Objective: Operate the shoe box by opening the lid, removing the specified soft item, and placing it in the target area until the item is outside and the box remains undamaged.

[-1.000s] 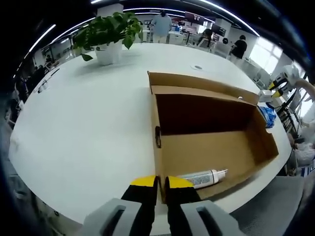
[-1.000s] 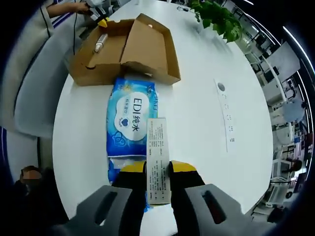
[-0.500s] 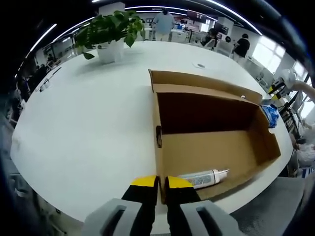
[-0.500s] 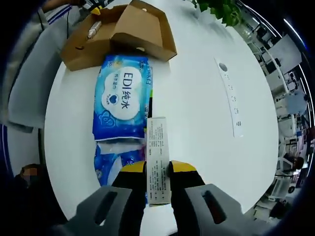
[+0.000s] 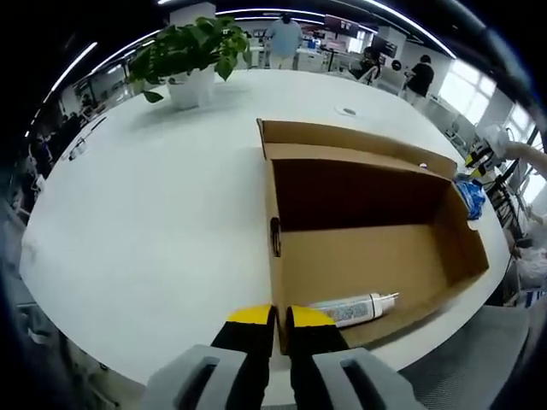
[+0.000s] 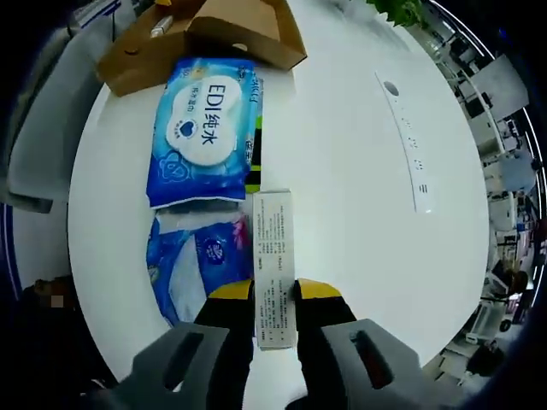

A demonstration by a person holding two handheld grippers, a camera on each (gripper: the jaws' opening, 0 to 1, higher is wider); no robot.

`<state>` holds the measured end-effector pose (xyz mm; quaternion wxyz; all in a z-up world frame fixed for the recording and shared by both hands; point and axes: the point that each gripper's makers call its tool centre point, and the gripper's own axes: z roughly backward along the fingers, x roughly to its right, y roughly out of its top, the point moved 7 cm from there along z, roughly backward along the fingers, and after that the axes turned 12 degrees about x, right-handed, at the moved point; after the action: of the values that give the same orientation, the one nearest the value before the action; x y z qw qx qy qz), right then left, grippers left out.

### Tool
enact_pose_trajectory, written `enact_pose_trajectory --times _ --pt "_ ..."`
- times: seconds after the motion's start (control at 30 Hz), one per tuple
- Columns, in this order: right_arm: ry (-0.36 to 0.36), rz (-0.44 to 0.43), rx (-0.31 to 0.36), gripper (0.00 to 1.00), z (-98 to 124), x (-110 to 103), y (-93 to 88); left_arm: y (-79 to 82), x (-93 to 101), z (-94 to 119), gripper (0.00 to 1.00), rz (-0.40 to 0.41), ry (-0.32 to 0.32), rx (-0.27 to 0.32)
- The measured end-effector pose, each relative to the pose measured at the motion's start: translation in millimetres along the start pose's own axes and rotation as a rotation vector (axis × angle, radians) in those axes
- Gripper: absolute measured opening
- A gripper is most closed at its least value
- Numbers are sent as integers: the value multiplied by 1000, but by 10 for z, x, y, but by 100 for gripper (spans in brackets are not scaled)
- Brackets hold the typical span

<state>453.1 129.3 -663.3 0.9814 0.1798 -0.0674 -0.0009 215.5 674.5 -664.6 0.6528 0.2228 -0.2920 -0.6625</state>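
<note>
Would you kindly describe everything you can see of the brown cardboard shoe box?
The brown cardboard shoe box stands open on the white round table, its hinged lid folded back along the far side. It looks like plain, undamaged corrugated card, with a dark oval hole in the near end wall. Inside, a white tube lies on the floor near the front corner. The left gripper is closed on the near wall's edge. In the right gripper view a blue wet-wipes pack lies against the box.
</note>
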Motion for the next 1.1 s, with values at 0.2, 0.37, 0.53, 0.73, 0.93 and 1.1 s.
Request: enact_pose_trajectory --times 0.2,0.37,0.53,0.73,0.93,1.1 --pt "10 15 -40 16 -29 -14 -106 2 5 -3 6 -8 -1 -4" --pt "4 7 -35 16 -18 -1 -98 0 4 -8 6 -9 -1 -5" --pt "-10 25 -42 16 -29 34 -99 2 6 -20 6 -16 -2 -10" --pt "-50 26 -49 17 -34 84 -112 -3 2 -25 6 -16 0 -6" --pt "-101 11 -37 21 38 95 -74 14 13 -25 7 -66 -11 10" --pt "-149 -13 -12 30 132 60 -9 49 19 -19 9 -146 -23 25"
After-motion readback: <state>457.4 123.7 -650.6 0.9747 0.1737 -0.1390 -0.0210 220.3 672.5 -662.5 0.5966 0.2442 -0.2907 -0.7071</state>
